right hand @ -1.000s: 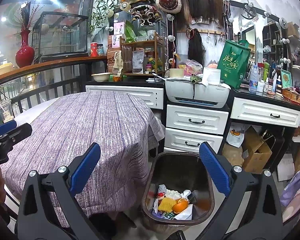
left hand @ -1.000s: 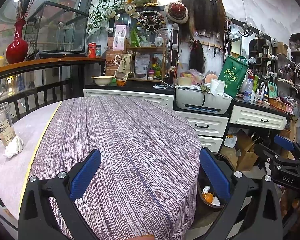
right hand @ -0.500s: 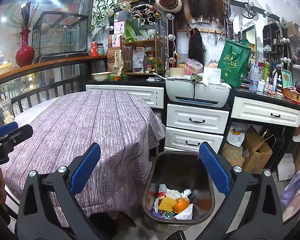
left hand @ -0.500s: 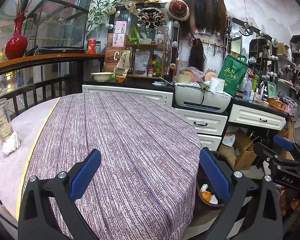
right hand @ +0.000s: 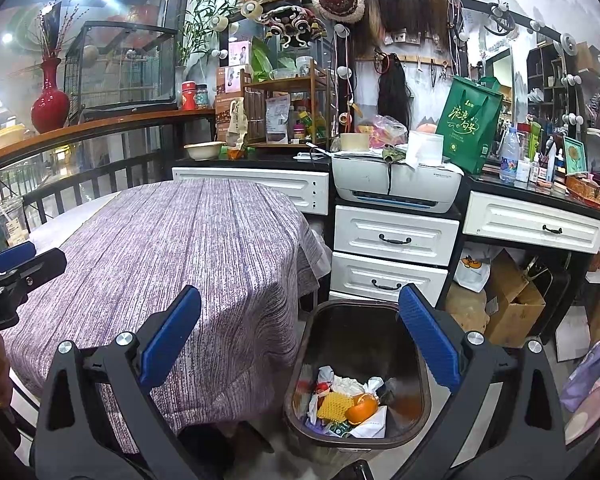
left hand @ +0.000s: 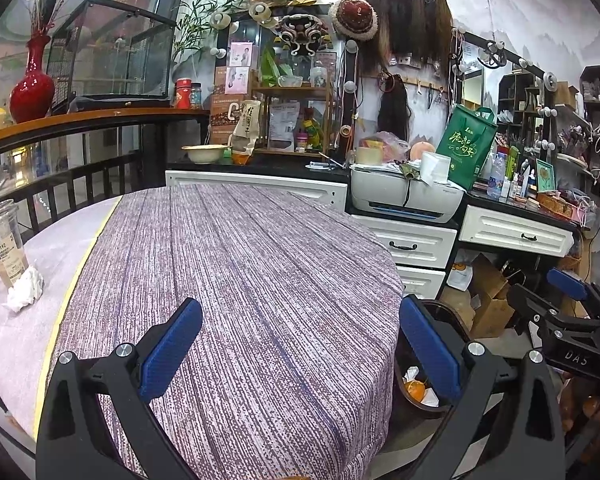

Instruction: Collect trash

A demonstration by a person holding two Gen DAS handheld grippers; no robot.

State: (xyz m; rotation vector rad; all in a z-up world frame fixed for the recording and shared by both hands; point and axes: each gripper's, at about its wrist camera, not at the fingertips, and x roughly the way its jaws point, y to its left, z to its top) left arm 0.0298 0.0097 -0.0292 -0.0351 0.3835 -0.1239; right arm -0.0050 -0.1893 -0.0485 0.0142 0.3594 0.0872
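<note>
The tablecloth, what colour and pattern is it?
The tablecloth is purple and white with fine woven streaks, clearest in the left wrist view.

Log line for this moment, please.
left gripper: open, empty | right gripper: open, empty | cup, tissue: on table | bin: part-filled

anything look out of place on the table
A crumpled white tissue lies loose beside a used plastic cup at the table's far left edge, while other trash is already in the bin.
</note>
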